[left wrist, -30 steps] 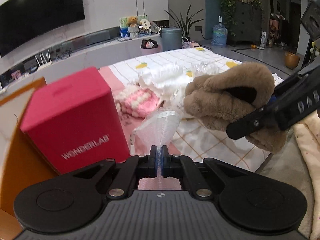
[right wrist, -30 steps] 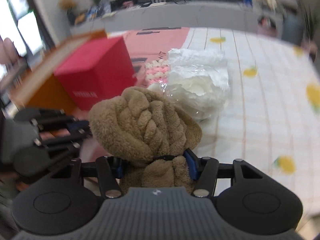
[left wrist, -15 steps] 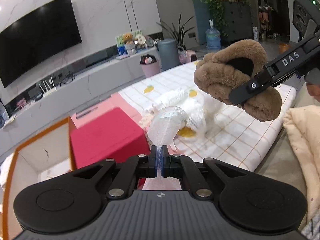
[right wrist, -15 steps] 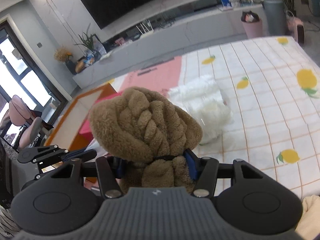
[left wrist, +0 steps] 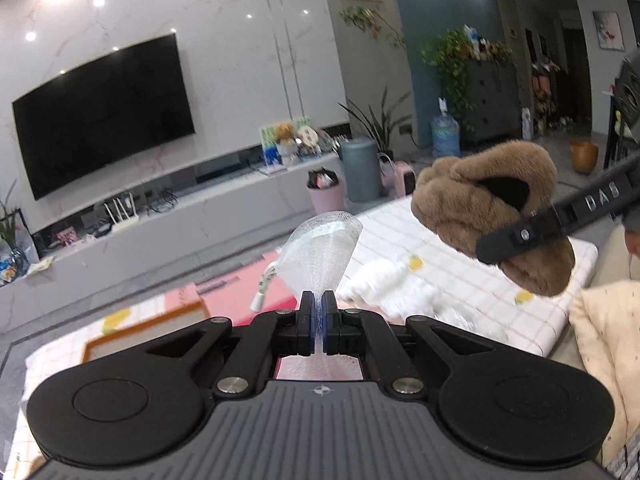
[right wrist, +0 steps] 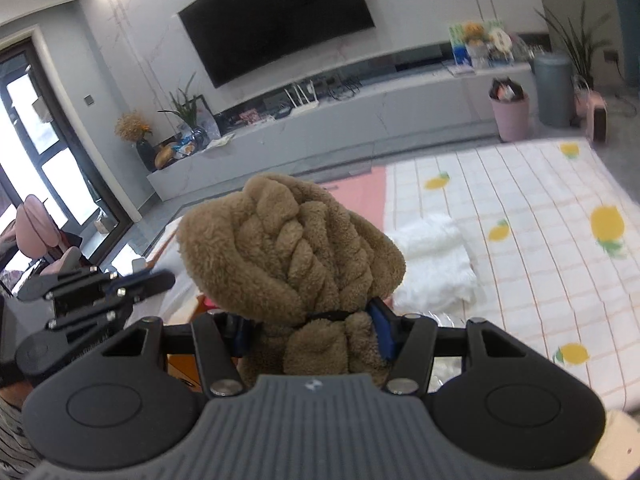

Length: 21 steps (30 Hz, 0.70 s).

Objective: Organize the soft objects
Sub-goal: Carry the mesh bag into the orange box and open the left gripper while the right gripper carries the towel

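My left gripper is shut on the lower edge of a translucent white mesh pouch, which fans upward with a zip pull hanging at its left. To its right, a brown fluffy slipper hangs in the air with my right gripper shut on it, one black finger crossing its heel. In the right wrist view the slipper fills the middle, and my right gripper pinches its narrow end between blue pads. The left gripper shows at the left edge there.
A checked mat with lemon prints lies below, with a white fluffy bundle on it and a pink section beside it. An orange-rimmed box sits lower left. A cream blanket is on the right. A long TV bench stands behind.
Both grippers have risen with the pouch and the slipper held. The views have tipped up toward the room, and the red box has dropped out of sight below.
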Available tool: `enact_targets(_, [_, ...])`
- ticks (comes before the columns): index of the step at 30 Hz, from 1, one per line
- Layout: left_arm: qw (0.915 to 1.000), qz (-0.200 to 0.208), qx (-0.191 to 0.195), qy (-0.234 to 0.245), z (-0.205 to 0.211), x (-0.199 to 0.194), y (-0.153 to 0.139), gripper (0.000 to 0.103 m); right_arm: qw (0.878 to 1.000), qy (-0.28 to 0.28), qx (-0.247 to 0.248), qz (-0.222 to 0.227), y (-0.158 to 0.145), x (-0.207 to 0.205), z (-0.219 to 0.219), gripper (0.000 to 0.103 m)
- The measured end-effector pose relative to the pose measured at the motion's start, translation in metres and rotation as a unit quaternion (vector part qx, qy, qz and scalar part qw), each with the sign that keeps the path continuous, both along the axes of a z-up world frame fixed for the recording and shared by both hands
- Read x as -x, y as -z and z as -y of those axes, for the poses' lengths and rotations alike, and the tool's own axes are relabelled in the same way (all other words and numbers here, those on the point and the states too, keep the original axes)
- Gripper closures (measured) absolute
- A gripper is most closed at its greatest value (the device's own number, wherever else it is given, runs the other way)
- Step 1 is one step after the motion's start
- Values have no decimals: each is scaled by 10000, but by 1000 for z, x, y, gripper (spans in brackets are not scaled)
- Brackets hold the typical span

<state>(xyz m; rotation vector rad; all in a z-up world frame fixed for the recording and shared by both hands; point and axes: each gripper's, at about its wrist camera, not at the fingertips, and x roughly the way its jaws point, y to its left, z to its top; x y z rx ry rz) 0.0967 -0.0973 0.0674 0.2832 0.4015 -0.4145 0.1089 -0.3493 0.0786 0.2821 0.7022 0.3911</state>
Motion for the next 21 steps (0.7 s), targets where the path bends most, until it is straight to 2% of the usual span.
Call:
enact_targets(4, [9996,67,238,-157,-20,-2,-17,100,9997,-65,59,249,-21,3,-21,46])
enact_targets(8, [9987,214,263,-368,-40,-1,-25,100,9989,-182,101,408,-36,2,-49,46])
enact_targets(14, [9963,276,271,-766,-64,0,-22,100,9967,-563,156,559,-49,-2,-98,46])
enact_targets(21, [9908,44,481,-1268,-106,-2,-14,100,9942,-804,349,626,-49,-14,-158,46])
